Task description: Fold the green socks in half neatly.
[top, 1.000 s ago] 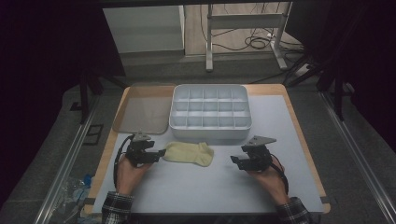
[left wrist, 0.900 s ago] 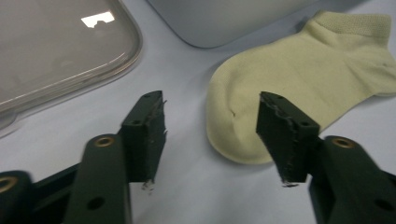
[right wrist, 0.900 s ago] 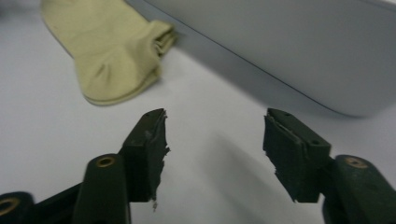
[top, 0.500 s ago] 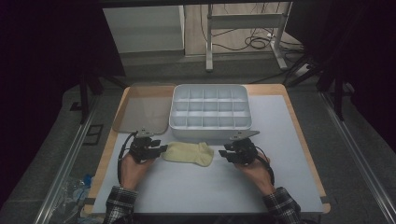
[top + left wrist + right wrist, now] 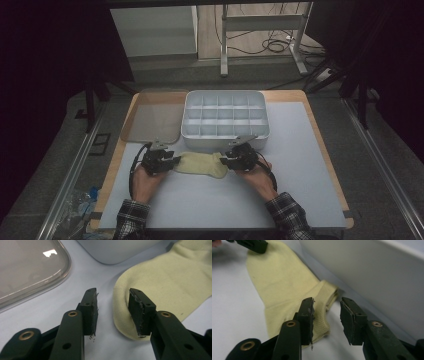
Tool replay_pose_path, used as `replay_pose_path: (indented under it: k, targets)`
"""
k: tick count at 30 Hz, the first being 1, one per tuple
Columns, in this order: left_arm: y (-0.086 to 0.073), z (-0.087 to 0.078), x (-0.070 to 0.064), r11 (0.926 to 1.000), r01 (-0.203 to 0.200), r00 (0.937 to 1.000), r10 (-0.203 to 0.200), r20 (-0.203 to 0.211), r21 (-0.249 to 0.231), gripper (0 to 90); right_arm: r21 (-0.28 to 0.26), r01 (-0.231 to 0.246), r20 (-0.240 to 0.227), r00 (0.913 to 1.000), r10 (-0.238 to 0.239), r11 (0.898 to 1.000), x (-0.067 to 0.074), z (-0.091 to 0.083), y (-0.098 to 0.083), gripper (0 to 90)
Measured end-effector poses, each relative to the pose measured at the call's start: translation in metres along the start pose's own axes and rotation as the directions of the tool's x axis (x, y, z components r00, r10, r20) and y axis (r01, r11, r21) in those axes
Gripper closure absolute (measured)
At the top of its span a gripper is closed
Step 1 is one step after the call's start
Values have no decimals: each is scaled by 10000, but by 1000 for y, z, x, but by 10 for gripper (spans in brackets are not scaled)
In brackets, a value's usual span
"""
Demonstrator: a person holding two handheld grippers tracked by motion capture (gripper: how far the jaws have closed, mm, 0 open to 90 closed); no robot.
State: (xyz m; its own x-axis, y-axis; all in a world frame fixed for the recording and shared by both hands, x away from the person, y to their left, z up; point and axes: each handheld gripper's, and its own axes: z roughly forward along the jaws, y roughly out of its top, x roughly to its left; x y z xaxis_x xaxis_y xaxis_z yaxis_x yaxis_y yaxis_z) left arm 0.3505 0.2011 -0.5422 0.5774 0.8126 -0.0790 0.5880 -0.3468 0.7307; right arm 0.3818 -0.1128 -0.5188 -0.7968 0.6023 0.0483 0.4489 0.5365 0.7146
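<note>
**Pale sock flat on table, a gripper poised at each end**

Location: a pale yellow sock lies flat on the table, just in front of the grey compartment tray. A clear lid rests to the tray's left.

Left gripper: fingers moderately apart, holding nothing. They straddle the rounded toe edge, one finger over the fabric, the other on bare table.

Right gripper: fingers likewise apart and empty, one at the ribbed cuff, the other between cuff and tray wall.

Handling assessment: the sock appears light, soft and limp; it would likely sag and fold if lifted at one point. A pinch at both ends, cuff and toe, looks the soundest hold. The cuff's doubled rib offers the firmer bite.

Limits: whether the fingertips touch the fabric cannot be determined. Tray compartments appear empty from the high view, though dim light leaves this uncertain. The cuff's far edge sits in shadow against the tray.
</note>
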Motion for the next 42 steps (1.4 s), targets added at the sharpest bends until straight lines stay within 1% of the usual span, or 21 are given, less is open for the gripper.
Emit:
replay_pose_path:
  k: [2,4,6,7,8,9,10,11,14,19,20,23,27,30,34,35,36,38,39,40,42]
  targets:
    - [0,1,-1,10000,-70,10000,70,-60,29,601,67,34,11,10000,-34,10000,0,2,-1,615]
    - [-2,3,-1,10000,32,10000,-31,85,-92,625,341,116,104,9999,-120,9993,3,9,-4,614]
    - [-3,5,-1,9996,230,9991,-224,365,-163,667,297,189,147,9997,-193,9994,5,10,-6,623]
    - [-3,5,-1,9996,230,9991,-224,365,-163,696,278,229,142,9996,-233,9994,6,10,-6,657]
    - [-3,5,-1,9991,388,9978,-377,536,-181,696,278,229,142,9996,-233,9994,6,10,-6,657]
    - [-4,5,0,9984,531,9966,-518,643,-187,726,331,159,-35,9999,-158,9993,6,9,-6,717]
    - [-4,5,0,9973,718,9937,-702,876,-145,784,381,78,-252,9997,-68,9992,6,9,-6,792]
    - [-4,5,1,9971,744,9927,-726,963,-155,817,416,34,-328,9995,-20,9991,6,9,-5,804]
    - [-4,5,0,9967,793,9923,-772,965,-178,836,467,-151,-474,9987,173,9988,3,9,-5,813]
    - [-5,3,-1,9971,641,9947,-606,835,-406,844,460,-192,-604,9979,220,9988,2,5,-3,818]
    - [-3,1,-3,9973,553,9952,-512,828,-475,844,402,-153,-626,9979,178,9991,3,1,-1,818]
    - [-1,-2,-6,9972,526,9954,-481,830,-528,842,340,-51,-629,9980,72,9994,5,-7,1,818]
    - [6,-9,-14,9977,383,9946,-326,985,-560,839,242,22,-712,9975,-5,9997,8,-22,3,818]
    - [10,-14,-20,9979,277,9934,-209,1132,-591,838,229,56,-726,9974,-39,9997,9,-32,0,818]
    - [15,-18,-29,9985,195,9907,-124,1352,-520,835,116,-96,-873,9961,105,9999,10,-47,-6,818]
    - [15,-18,-29,9985,195,9907,-124,1352,-520,835,116,-96,-873,9961,105,9999,10,-47,-6,818]
    - [16,-20,-33,9987,158,9893,-85,1459,-491,835,99,-113,-887,9960,122,9999,11,-50,-8,818]
    - [19,-23,-41,9988,130,9860,-51,1666,-465,833,38,-166,-931,9955,168,9999,12,-65,-14,818]
    - [19,-23,-41,9988,130,9860,-51,1666,-465,832,38,-166,-931,9955,168,9999,12,-65,-14,818]
    - [20,-25,-48,9991,41,9834,35,1816,-416,831,19,-172,-918,9956,173,9998,14,-73,-18,818]
    - [21,-26,-56,9996,-61,9805,112,1962,-269,829,51,-174,-892,9959,178,9998,15,-80,-23,818]
